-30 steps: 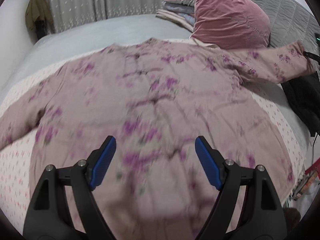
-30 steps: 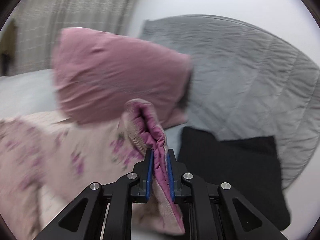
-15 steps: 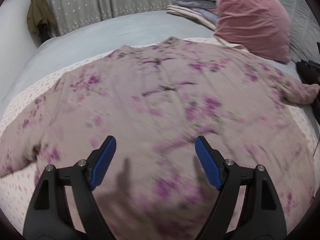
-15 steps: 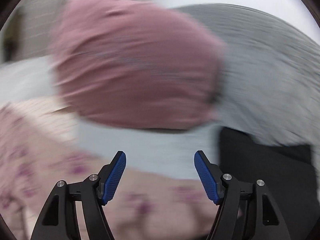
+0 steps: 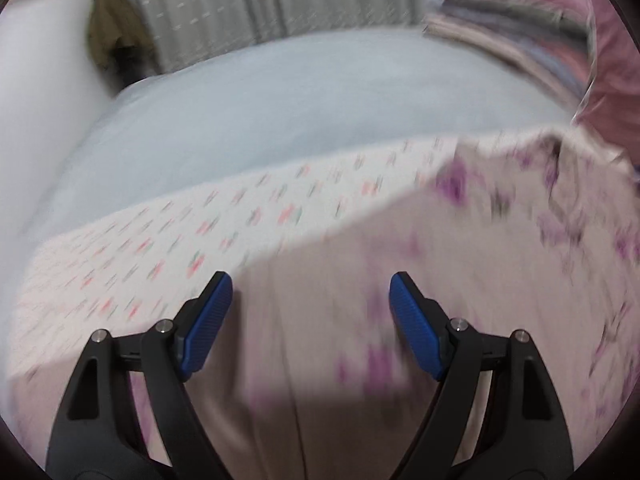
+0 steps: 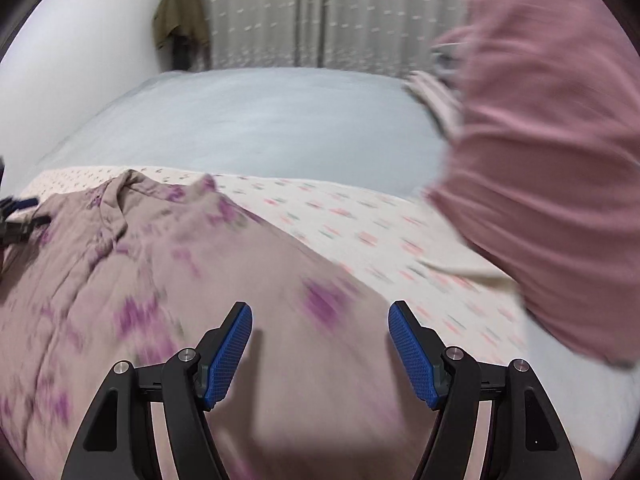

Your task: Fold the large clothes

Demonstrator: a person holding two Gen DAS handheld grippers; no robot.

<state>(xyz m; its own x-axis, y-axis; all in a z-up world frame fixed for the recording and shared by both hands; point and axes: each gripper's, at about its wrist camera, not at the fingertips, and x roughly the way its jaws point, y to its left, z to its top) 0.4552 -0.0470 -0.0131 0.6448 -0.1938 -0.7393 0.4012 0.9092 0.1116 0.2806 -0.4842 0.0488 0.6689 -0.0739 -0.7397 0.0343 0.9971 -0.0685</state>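
Both empty, the left gripper (image 5: 311, 304) and right gripper (image 6: 320, 330) hang jaws wide over the floral garment (image 6: 160, 272) (collar (image 6: 120, 200) farther up the bed (image 6: 256, 120)).

Left gripper (image 5: 310, 312) open, empty, above floral garment (image 5: 460, 280); patterned sheet (image 5: 180, 240) left of garment, pink pillow (image 5: 616, 80) beyond.

The flowered garment (image 6: 168, 280) is soft matt cloth, the pink pillow (image 6: 552, 152) at three o'clock looks velvety, and the gripper pads (image 5: 206, 320) are ribbed blue plastic.
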